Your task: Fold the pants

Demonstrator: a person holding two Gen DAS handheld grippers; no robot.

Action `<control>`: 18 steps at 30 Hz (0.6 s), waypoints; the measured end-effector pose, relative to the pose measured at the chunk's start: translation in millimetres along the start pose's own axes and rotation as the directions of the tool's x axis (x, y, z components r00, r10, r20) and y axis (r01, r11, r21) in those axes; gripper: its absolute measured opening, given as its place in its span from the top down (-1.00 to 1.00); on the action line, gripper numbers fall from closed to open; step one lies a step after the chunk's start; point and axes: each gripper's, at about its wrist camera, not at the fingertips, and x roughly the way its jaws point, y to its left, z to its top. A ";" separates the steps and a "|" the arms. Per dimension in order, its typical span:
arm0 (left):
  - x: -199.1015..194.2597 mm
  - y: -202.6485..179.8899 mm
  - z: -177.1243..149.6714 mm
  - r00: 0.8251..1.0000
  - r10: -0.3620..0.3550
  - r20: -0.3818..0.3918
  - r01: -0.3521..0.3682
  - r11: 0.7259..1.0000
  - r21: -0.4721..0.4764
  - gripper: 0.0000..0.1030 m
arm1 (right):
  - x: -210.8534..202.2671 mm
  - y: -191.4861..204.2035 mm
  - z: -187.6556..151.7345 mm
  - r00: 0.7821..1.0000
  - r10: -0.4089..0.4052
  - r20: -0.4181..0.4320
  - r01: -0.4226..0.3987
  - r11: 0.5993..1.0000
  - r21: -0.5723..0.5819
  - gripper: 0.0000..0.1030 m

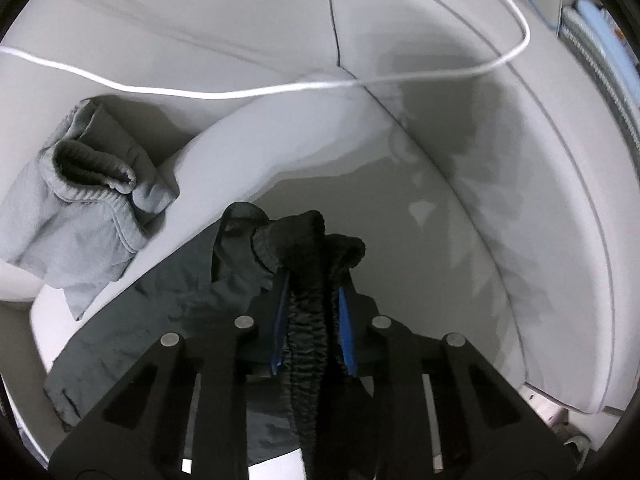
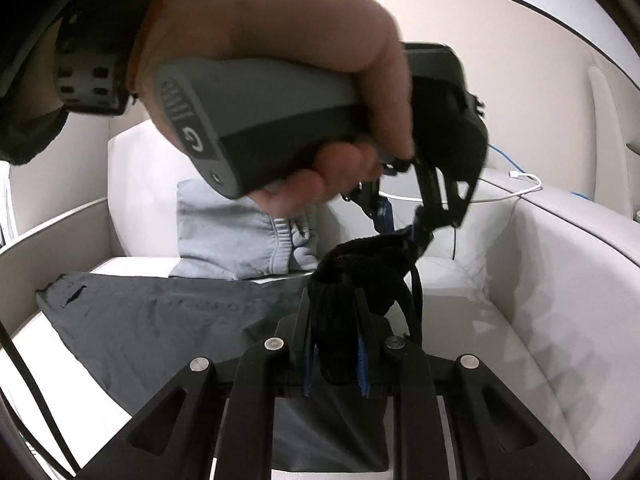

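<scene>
Dark fabric: the pants (image 2: 160,320) are a slate-grey shell with a black ribbed elastic waistband (image 1: 308,320); legs lie flat on the white sofa seat (image 2: 500,340), trailing away to the left of the right gripper.
Left gripper (image 1: 310,284): pinching the waistband, blue pads pressed on the bunched elastic; pointing steeply down at the seat.
Right gripper (image 2: 334,312): clamped on the same waistband a little further along; the left gripper sits just ahead of and above it in the right wrist view.
Hand (image 2: 280,60): the person's left hand wraps the grey handle, close over the right gripper.
Step (my read): both corners of the waist are gripped; next is lifting and squaring it before the first fold.
Do it well: pull the two grips apart until the elastic is taut, keep both at the same height, then lay the waist down flat.
Risk: the elastic is bunched thick in both grips, so layers may slip unevenly.
Clutter: grey sweatshirt (image 1: 80,208) beyond and left of the left gripper, white cable (image 1: 280,88) further ahead; keep the fold clear of both.
</scene>
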 end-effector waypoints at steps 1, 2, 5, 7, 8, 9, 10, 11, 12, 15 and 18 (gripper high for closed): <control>-5.1 6.2 -2.2 1.000 -0.015 0.011 0.015 1.000 -0.007 0.64 | -1.8 0.0 -0.2 1.000 0.002 0.000 -0.002 1.000 0.001 0.67; -9.2 12.4 -4.3 0.999 -0.028 0.020 0.028 1.000 -0.015 0.65 | -3.2 0.5 0.6 1.000 0.004 0.001 -0.004 1.000 0.002 0.67; -25.5 40.7 -12.5 0.994 -0.092 0.066 0.097 0.993 -0.069 0.65 | -9.7 4.8 6.3 1.000 0.008 0.010 -0.008 1.000 0.002 0.67; -36.6 61.9 -20.1 0.984 -0.145 0.101 0.156 0.982 -0.110 0.65 | -17.3 8.5 13.1 1.000 0.016 0.022 -0.016 1.000 0.006 0.67; -40.5 69.7 -23.8 0.981 -0.161 0.111 0.174 0.977 -0.122 0.65 | -21.2 10.7 16.2 0.999 0.022 0.030 -0.022 1.000 0.009 0.67; -45.2 78.3 -28.4 0.976 -0.182 0.122 0.198 0.971 -0.137 0.65 | -24.1 12.7 19.1 0.999 0.026 0.033 -0.026 1.000 0.010 0.67; -49.0 86.5 -33.1 0.971 -0.201 0.133 0.220 0.964 -0.149 0.65 | -26.7 15.6 22.0 0.999 0.032 0.034 -0.033 0.999 0.014 0.67; -51.7 93.8 -37.1 0.966 -0.214 0.143 0.236 0.958 -0.160 0.66 | -29.3 18.3 24.4 0.998 0.041 0.040 -0.041 0.999 0.015 0.67; -56.0 101.5 -41.8 0.962 -0.227 0.154 0.252 0.953 -0.169 0.67 | -31.1 21.9 26.7 0.998 0.046 0.044 -0.047 0.999 0.009 0.67; -71.7 122.8 -56.9 0.953 -0.241 0.181 0.274 0.944 -0.182 0.68 | -34.8 35.0 34.2 0.997 0.056 0.052 -0.055 0.998 -0.021 0.68; -91.0 144.8 -73.7 0.939 -0.258 0.226 0.303 0.934 -0.190 0.68 | -42.0 45.4 43.7 0.994 0.094 0.063 -0.094 0.996 -0.011 0.68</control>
